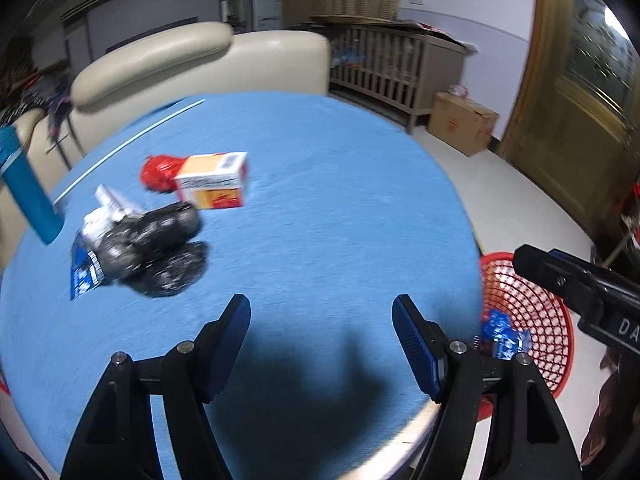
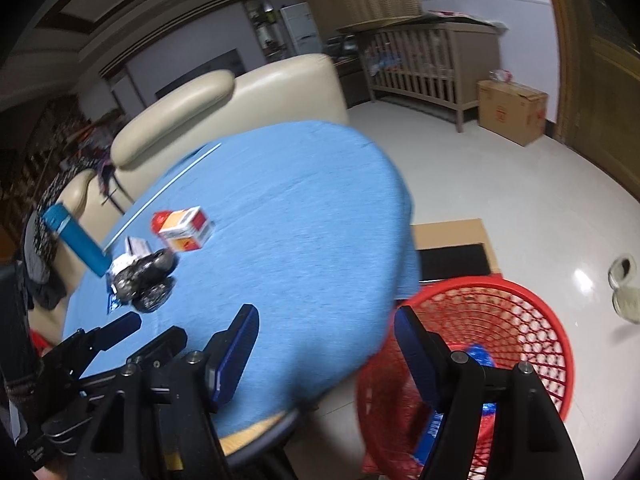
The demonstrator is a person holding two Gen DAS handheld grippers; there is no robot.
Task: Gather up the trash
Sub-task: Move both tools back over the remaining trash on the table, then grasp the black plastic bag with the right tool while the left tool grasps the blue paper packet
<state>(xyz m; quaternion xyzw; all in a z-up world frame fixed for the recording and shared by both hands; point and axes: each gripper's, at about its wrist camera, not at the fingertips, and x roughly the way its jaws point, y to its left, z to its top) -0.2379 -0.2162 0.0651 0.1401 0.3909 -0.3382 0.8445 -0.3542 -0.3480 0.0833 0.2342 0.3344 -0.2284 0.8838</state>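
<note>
Both tools are empty-handed: the left gripper [image 1: 322,340] has its jaws spread wide over bare blue tablecloth [image 1: 320,184], and the right gripper [image 2: 326,344] is likewise spread with nothing between its pads, one finger over the cloth and the other over the red mesh basket [image 2: 532,320] standing on the floor just beside the table. The remaining trash lies in a loose cluster toward the far left of the table: a crumpled black plastic bag [image 1: 160,248] touching a white and blue wrapper [image 1: 94,252], and behind them a small orange and white carton [image 1: 214,180] against a red crinkled wad [image 1: 158,172]. All of it looks light. The bag and wad should be soft and slippery, best pinched at a bunched fold; the carton looks stiffer but crushable, best taken across its narrow faces. The left view shows the cluster larger; only the right view shows the whole basket, with blue packaging already inside.
</note>
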